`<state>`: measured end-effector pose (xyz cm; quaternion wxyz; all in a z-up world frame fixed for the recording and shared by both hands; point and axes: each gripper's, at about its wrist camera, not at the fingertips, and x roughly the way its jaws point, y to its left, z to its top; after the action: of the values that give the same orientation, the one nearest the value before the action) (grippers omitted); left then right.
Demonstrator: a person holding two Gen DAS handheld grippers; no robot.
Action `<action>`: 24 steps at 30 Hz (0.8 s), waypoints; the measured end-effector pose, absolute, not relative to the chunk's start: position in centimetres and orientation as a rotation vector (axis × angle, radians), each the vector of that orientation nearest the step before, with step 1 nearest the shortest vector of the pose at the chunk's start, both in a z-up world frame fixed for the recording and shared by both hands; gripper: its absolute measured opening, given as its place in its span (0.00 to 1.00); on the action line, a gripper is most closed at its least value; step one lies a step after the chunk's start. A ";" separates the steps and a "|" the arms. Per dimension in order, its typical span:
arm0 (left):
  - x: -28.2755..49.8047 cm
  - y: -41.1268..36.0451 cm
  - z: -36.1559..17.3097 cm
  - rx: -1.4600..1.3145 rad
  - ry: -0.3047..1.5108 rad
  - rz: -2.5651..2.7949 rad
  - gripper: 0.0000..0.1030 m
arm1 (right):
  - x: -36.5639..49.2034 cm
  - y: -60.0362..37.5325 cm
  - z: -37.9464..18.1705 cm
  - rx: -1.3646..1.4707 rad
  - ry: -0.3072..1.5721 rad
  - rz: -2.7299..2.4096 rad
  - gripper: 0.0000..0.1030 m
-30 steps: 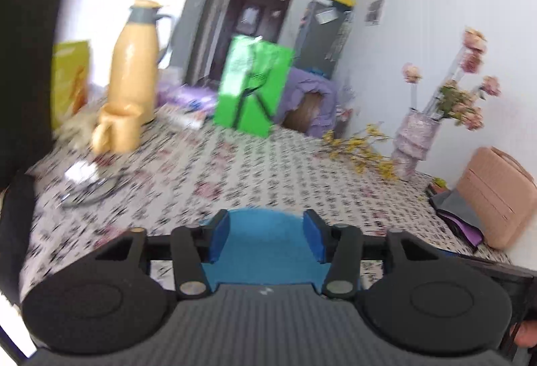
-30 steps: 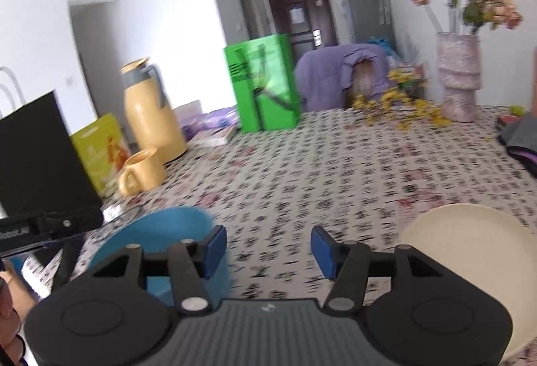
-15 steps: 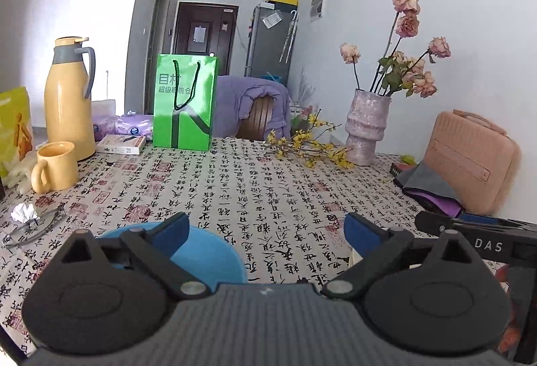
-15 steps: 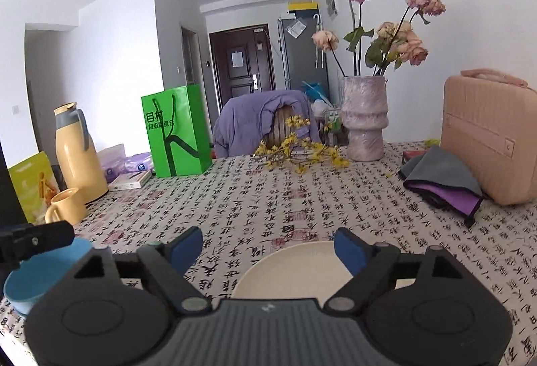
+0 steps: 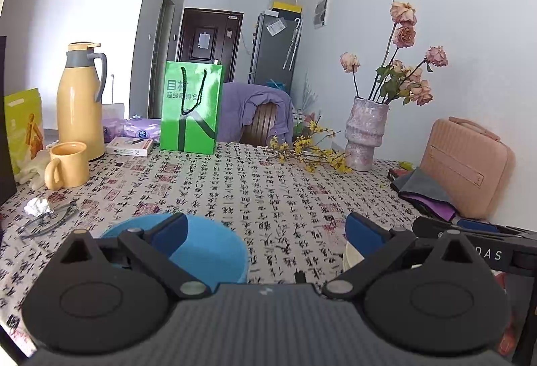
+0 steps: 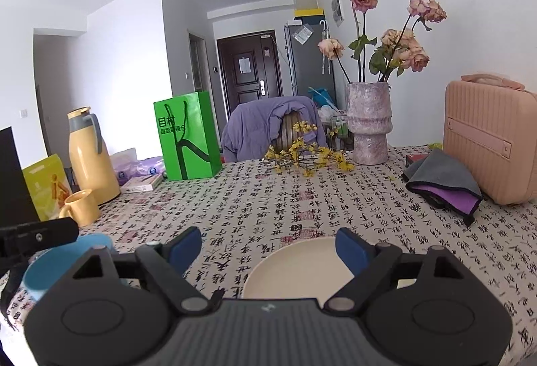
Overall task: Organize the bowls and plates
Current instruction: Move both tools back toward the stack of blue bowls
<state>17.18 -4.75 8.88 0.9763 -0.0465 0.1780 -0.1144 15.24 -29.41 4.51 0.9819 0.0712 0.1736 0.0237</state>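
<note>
A blue bowl sits on the patterned tablecloth just under my left gripper's left finger. It also shows in the right wrist view at the far left. A cream plate lies on the cloth between and just below my right gripper's fingers; a sliver of the plate shows in the left wrist view. My left gripper is open wide and empty. My right gripper is open wide and empty.
A yellow mug, yellow thermos, green bag, vase of roses, pink case and folded cloths ring the table. Glasses and foil lie at left.
Both grippers have opened wide; the left one let go of the blue bowl, which now rests on the cloth. Both views have levelled out and steadied.
</note>
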 end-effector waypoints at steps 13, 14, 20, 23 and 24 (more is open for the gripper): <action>7.1 -0.3 5.1 -0.115 0.401 -0.167 1.00 | 5.7 -25.3 0.3 0.176 0.345 0.141 0.85; 6.5 0.2 4.7 -0.123 0.410 -0.156 1.00 | 5.1 -25.0 -0.2 0.183 0.353 0.151 0.85; 4.5 2.2 2.3 -0.132 0.461 -0.120 1.00 | 2.1 -22.8 -2.4 0.150 0.396 0.194 0.85; 4.8 2.9 1.7 -0.153 0.487 -0.120 1.00 | 1.9 -21.7 -3.1 0.142 0.411 0.209 0.85; 4.8 3.1 1.6 -0.158 0.487 -0.115 1.00 | 2.1 -21.3 -3.2 0.136 0.418 0.212 0.85</action>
<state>4.79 3.06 1.60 0.9658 -0.0781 0.2408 -0.0567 2.06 -21.31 -3.16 0.9704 0.0672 0.2068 0.1049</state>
